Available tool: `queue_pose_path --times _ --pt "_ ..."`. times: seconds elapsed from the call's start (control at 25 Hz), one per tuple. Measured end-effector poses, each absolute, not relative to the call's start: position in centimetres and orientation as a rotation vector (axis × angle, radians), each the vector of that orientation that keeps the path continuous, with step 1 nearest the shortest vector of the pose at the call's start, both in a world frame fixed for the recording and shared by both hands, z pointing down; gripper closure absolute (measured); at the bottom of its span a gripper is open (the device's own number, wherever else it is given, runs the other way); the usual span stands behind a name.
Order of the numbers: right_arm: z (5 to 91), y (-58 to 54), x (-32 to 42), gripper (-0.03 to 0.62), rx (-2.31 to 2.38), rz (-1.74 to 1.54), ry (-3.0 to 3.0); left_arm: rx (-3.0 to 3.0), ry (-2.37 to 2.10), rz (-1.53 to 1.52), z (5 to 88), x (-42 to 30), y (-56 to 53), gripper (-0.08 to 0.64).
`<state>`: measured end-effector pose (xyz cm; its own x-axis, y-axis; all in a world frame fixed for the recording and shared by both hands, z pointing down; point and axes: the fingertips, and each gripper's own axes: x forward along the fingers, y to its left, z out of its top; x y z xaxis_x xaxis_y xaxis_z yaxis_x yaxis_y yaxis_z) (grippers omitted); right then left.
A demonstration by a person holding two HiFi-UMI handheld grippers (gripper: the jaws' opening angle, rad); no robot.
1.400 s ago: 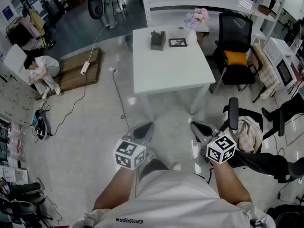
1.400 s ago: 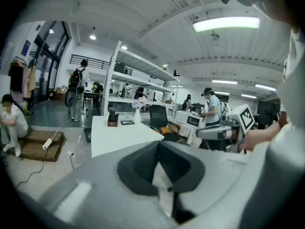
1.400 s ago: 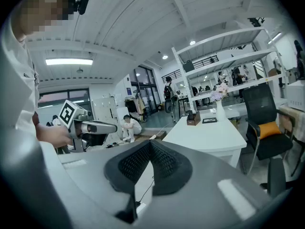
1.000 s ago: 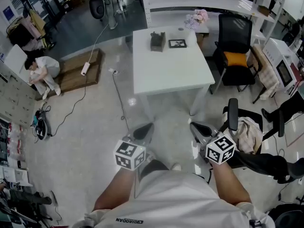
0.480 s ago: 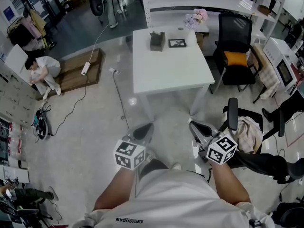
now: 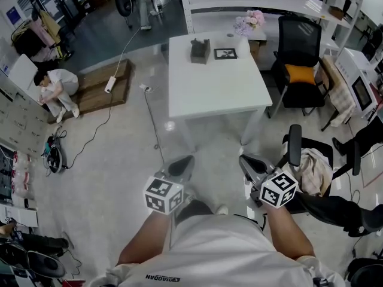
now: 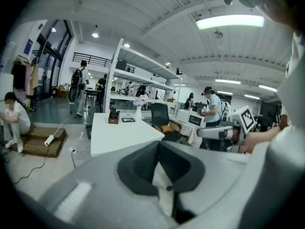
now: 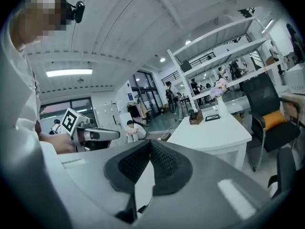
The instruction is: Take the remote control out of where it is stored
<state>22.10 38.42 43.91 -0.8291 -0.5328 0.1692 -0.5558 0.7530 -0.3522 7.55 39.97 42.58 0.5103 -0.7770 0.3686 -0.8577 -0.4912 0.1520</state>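
Observation:
A white table point(image 6: 215, 91) stands ahead of me across the floor. On its far end sit a dark open box point(image 6: 199, 50), a small framed picture point(image 6: 225, 54) and a vase of flowers point(image 6: 248, 23). No remote control can be made out at this distance. My left gripper point(image 6: 181, 161) and right gripper point(image 6: 247, 161) hang side by side in front of my body, well short of the table, both shut and empty. In the left gripper view the jaws point(image 7: 158, 144) meet with the table point(image 7: 121, 131) beyond. The right gripper view shows its jaws point(image 8: 150, 143) closed, table point(image 8: 214, 128) ahead.
A black chair with an orange cushion point(image 6: 297, 61) stands right of the table. Another chair draped with cloth point(image 6: 306, 163) is close to my right gripper. A cable point(image 6: 149, 115) trails over the floor at the table's left. A person point(image 6: 55, 88) sits by a wooden platform at far left.
Both grippers have kept their places. The right gripper has rolled very slightly, and the head view has drifted a little.

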Motion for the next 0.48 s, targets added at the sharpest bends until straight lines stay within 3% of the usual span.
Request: queue_pose_path --times 0.48 --pt "44.1 36.2 21.6 0.586 0.888 0.631 -2.894 2.436 -1.364 0.383 42.9 7.2 38.0 0.558"
